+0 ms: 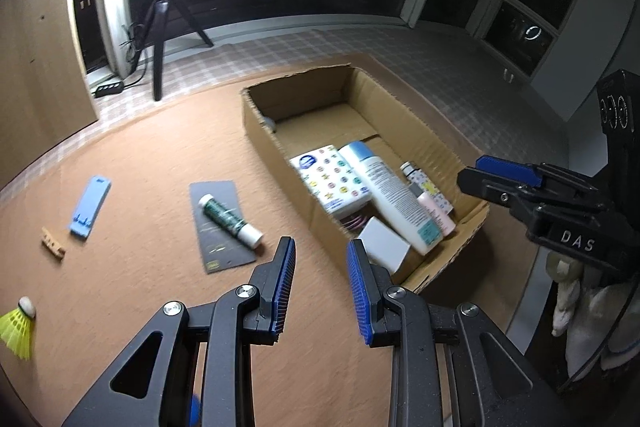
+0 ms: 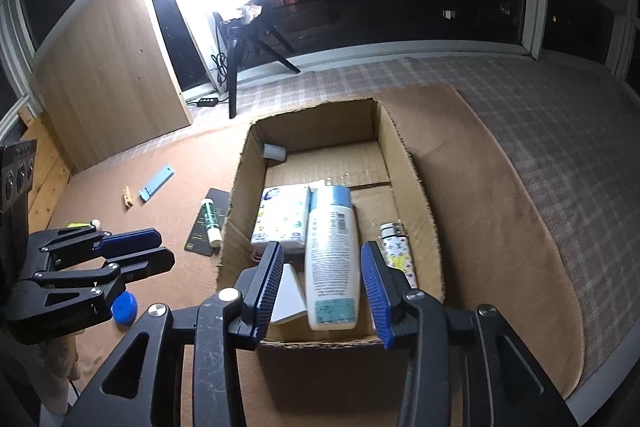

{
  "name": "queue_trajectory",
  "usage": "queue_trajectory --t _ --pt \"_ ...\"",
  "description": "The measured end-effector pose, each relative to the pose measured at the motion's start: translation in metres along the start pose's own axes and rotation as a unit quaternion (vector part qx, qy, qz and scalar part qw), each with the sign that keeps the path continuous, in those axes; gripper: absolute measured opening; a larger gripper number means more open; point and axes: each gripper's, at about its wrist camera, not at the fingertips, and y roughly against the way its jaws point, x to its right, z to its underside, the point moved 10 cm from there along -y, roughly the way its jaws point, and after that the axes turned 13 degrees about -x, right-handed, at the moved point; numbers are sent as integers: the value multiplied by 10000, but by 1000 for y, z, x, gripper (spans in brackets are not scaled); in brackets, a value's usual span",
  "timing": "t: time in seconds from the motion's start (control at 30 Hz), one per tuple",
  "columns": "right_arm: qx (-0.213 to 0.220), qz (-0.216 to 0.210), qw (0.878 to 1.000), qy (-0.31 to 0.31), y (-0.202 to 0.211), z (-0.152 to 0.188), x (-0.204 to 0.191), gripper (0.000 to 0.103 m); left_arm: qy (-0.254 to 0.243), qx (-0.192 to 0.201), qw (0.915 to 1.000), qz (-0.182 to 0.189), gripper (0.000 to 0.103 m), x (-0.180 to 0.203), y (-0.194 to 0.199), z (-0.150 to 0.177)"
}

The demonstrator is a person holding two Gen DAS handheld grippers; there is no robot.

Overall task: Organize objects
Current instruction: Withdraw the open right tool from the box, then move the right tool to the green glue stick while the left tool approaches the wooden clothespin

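A: Grippers?
B: Left gripper (image 1: 321,281) jaws apart, nothing btwn, bottom centre of its view over the brown mat (image 1: 140,187). Right gripper (image 2: 322,289) wide, empty, above the near end of the cardboard box (image 2: 416,163).
A: Stuff?
B: In box: white bottle (image 2: 330,259), tissue pack (image 2: 282,217), patterned lighter (image 2: 398,247). On mat, frame left: green tube (image 1: 230,221) on dark card (image 1: 222,227), blue stand (image 1: 90,205), shuttlecock (image 1: 18,327).

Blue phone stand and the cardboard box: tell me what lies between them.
In the left wrist view, between the blue phone stand and cardboard box lies a dark card with a green-and-white tube on it.
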Motion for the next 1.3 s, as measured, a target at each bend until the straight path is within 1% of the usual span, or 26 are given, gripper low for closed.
queue_trajectory --t 0.07,0.17,0.43,0.57,0.7,0.9,1.07,1.3 --pt "-11 -34 10000 6 0 0 -5 39 54 -2 10000 -27 29 -8 4 6" --pt "-48 -134 9999 12 -1 1 -13 45 111 9 9999 -83 29 -19 11 14" --pt "-142 -100 9996 240 -8 5 -45 46 340 47 9992 -205 29 -49 29 34" --pt "-213 -185 9989 361 -12 8 -65 46 471 54 9985 -273 29 -68 38 48" --pt "-325 -322 9978 478 -17 12 -84 46 677 -24 9971 -332 30 -89 40 64" --pt "-518 -519 9954 622 -28 15 -106 46 1074 -105 9934 -377 31 -127 43 96" --pt "-642 -653 9927 779 -36 16 -124 46 1375 -210 9891 -487 31 -157 42 120" --pt "-749 -787 9904 853 -46 12 -140 46 1759 -162 9825 -594 31 -192 51 137"
